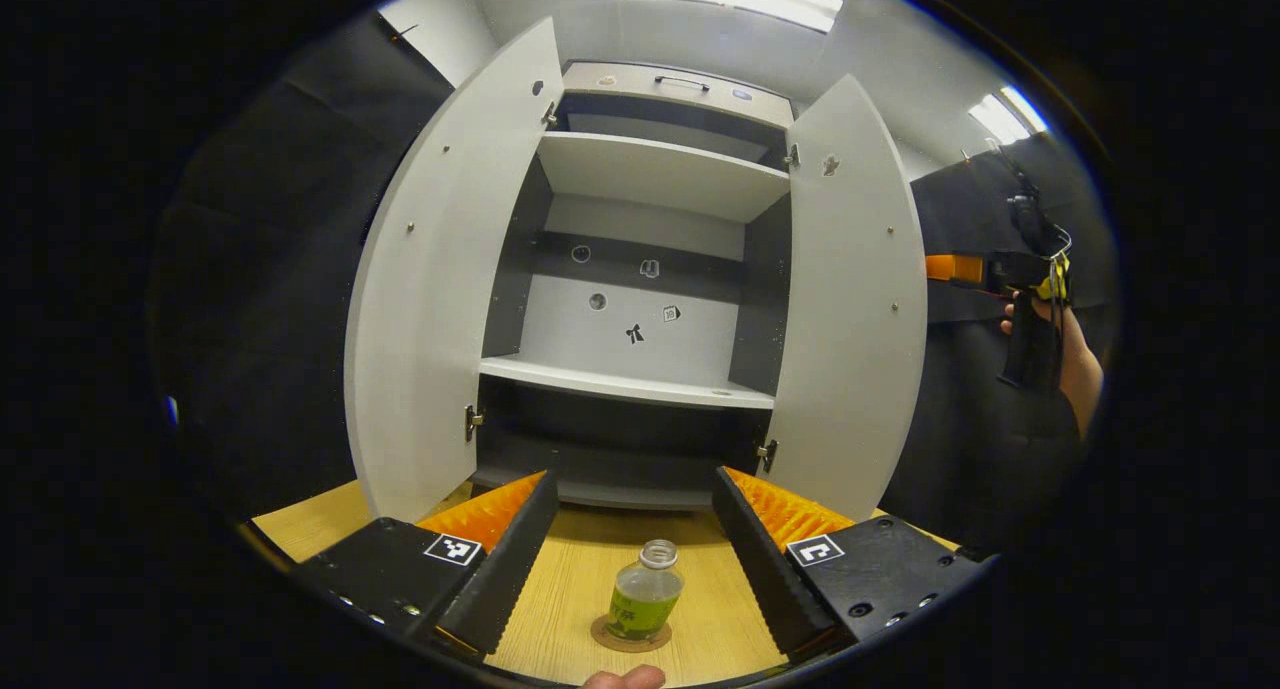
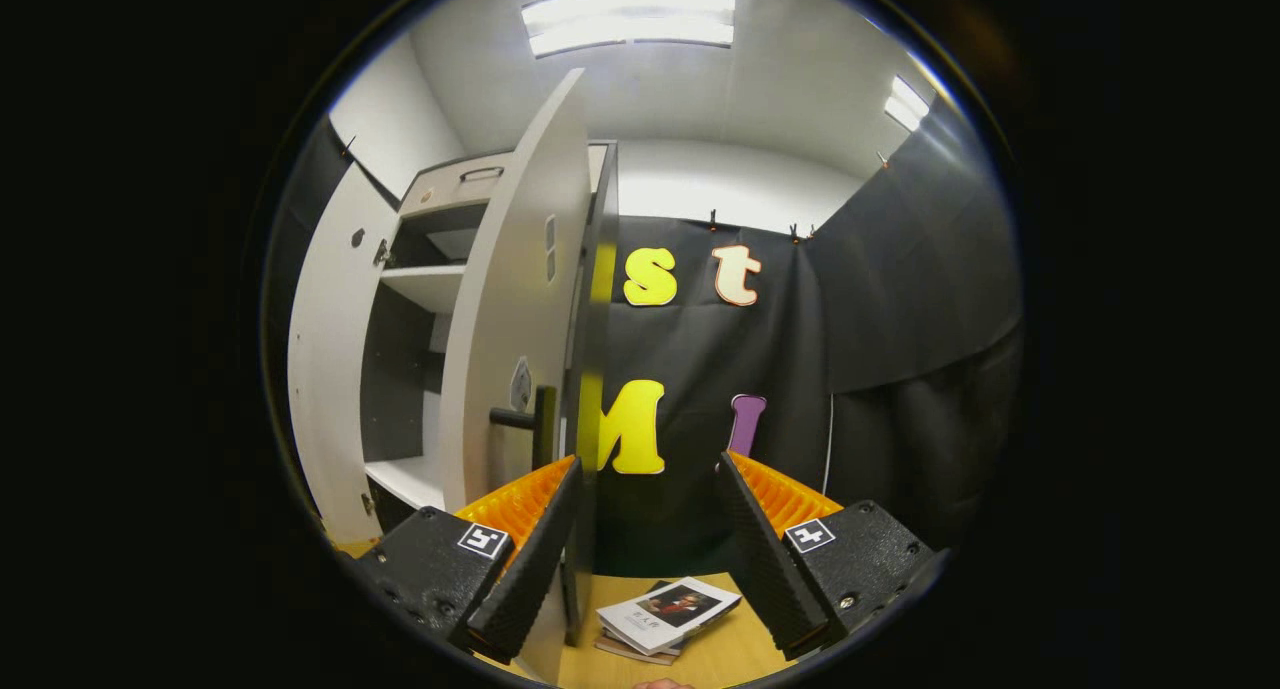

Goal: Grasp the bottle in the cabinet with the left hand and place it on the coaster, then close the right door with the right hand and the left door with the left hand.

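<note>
A small clear bottle [image 1: 645, 597] of green liquid, with no cap, stands upright on a round brown coaster [image 1: 629, 637] on the wooden table. My left gripper [image 1: 632, 477] hangs open above it, and the bottle shows in the gap between the fingers, untouched. Behind it the grey cabinet [image 1: 640, 379] has its left door [image 1: 440, 289] and right door [image 1: 855, 299] swung wide. My right gripper [image 2: 648, 462] is open beside the right door [image 2: 510, 319]. The door's dark edge [image 2: 592, 369] runs up just right of the left finger. A hand holds the right gripper [image 1: 1035, 299] at the far right.
The cabinet shelves [image 1: 625, 381] hold nothing. A dark bar handle [image 2: 530, 419] sticks out of the right door's outer face. A small stack of booklets [image 2: 665, 614] lies on the table [image 2: 720, 649] near the right gripper. Black cloth walls close in both sides.
</note>
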Available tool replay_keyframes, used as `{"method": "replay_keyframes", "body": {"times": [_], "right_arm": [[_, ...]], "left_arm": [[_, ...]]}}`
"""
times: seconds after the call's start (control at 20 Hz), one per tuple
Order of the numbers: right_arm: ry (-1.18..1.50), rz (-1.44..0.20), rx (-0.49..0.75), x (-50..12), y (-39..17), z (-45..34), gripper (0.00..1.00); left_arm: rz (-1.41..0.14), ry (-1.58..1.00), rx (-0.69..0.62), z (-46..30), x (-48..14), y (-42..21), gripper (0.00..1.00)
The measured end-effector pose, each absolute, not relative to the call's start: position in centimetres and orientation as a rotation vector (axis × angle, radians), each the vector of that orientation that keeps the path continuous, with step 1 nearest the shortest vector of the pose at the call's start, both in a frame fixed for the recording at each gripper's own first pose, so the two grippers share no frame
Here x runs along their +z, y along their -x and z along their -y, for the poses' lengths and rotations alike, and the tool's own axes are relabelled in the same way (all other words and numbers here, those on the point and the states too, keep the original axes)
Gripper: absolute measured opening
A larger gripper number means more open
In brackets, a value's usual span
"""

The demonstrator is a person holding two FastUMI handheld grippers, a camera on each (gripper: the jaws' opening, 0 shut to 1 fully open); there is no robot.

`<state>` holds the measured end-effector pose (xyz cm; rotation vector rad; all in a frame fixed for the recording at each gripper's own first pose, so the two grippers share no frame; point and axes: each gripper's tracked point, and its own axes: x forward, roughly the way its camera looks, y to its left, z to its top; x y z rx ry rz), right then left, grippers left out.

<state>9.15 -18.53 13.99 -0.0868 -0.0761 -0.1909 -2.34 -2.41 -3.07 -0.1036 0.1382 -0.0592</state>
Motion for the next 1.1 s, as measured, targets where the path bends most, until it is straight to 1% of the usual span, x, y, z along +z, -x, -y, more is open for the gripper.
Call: {"method": "replay_keyframes", "body": {"times": [0.15, 0.25, 0.3, 0.35, 0.4, 0.45, 0.55, 0.75, 0.9, 1.1], "right_arm": [[0.254, 0.099, -0.275, 14.7, -8.4, 18.7, 0.83], [0.3, 0.109, -0.308, 15.0, -8.3, 18.7, 0.82], [0.264, 0.104, -0.302, 15.0, -8.2, 18.5, 0.78], [0.198, 0.095, -0.275, 14.7, -8.3, 18.1, 0.77], [0.12, 0.08, -0.243, 14.4, -8.4, 17.4, 0.79], [0.058, 0.066, -0.217, 14.0, -8.6, 17.0, 0.77], [0.004, 0.052, -0.189, 13.5, -8.8, 16.3, 0.79], [0.039, 0.068, -0.149, 13.6, -8.8, 13.2, 0.79], [0.079, 0.067, -0.079, 13.9, -9.5, 9.9, 0.79], [0.034, 0.082, 0.036, 13.9, -11.9, 5.4, 0.79]], "left_arm": [[-0.148, 0.12, -0.037, 1.6, -3.6, 2.4, 0.95], [-0.15, 0.128, -0.035, 1.3, -3.7, 2.3, 0.95], [-0.15, 0.133, -0.041, 1.2, -3.8, 2.2, 0.95], [-0.15, 0.137, -0.046, 1.2, -3.9, 2.2, 0.95], [-0.15, 0.14, -0.05, 1.3, -3.9, 2.1, 0.95], [-0.153, 0.141, -0.056, 1.4, -3.9, 2.1, 0.95], [-0.148, 0.143, -0.066, 1.5, -3.8, 2.2, 0.95], [-0.149, 0.144, -0.06, 1.2, -3.7, 2.5, 0.95], [-0.154, 0.136, -0.044, 0.3, -3.8, 2.7, 0.95], [-0.138, 0.122, 0.003, -1.3, -3.4, 3.2, 0.95]]}}
